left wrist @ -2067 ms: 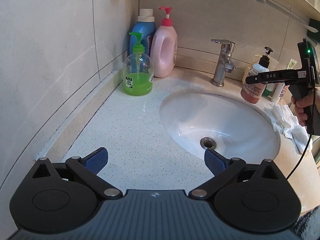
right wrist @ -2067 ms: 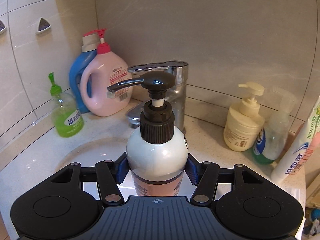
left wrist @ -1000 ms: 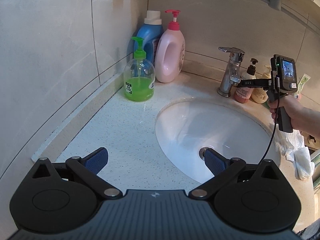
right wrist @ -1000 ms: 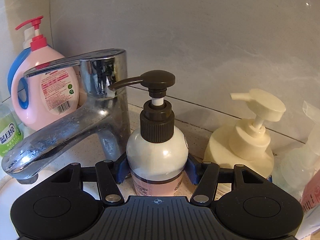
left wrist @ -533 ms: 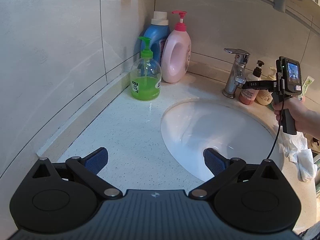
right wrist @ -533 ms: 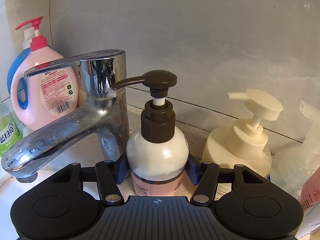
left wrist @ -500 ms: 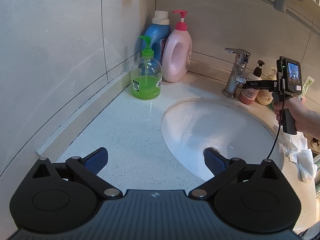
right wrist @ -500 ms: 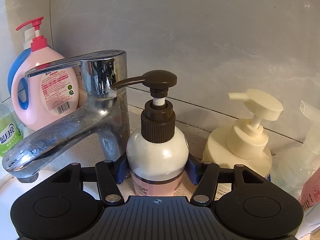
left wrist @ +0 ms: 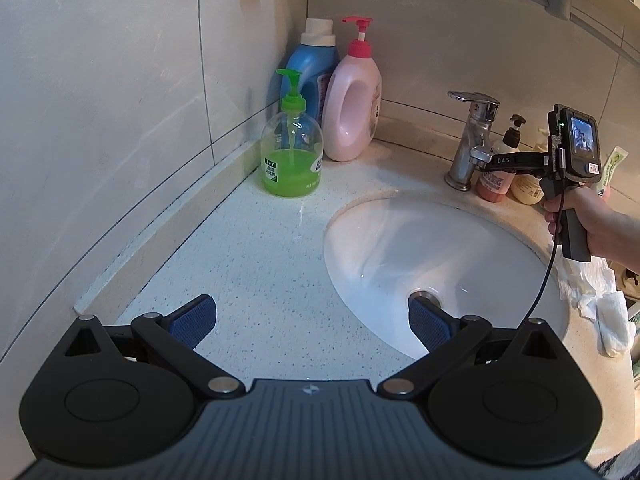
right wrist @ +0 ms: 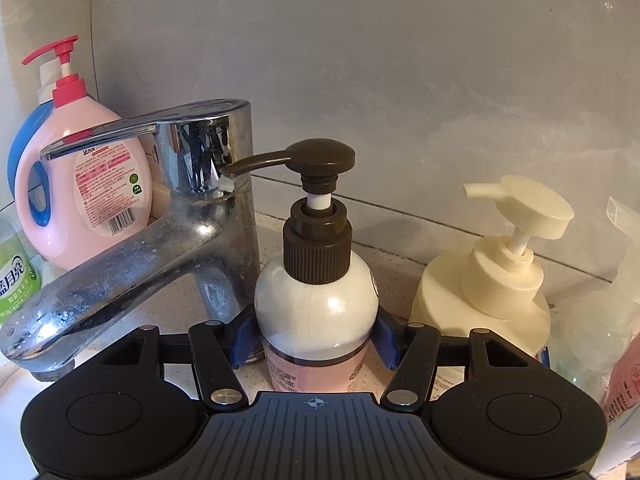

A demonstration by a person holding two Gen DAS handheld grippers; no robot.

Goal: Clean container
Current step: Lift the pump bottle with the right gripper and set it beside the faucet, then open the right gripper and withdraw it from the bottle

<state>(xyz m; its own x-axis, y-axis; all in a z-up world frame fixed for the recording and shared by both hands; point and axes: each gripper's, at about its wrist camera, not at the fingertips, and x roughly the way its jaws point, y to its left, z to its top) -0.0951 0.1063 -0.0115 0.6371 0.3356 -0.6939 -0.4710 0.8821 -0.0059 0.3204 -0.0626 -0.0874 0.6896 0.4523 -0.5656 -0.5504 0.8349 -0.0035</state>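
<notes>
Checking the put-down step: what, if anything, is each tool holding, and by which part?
The right tool brackets the brown-capped pump bottle at its lower body, jaws opening, pads just off it. The left tool holds nothing.

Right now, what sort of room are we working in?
Most likely a home bathroom: a white sink set in a speckled counter, a chrome faucet, tiled walls, and pump bottles of soap along the back.

On the arm of my right hand-held gripper (left wrist: 486, 168) I read the white letters "DAS". Left of that gripper, the green soap bottle (right wrist: 16, 280) shows large white Chinese characters on its label. The pink bottle (right wrist: 84, 200) beyond the tap carries a barcode and fine print too small to read. Other labels are unreadable.
</notes>
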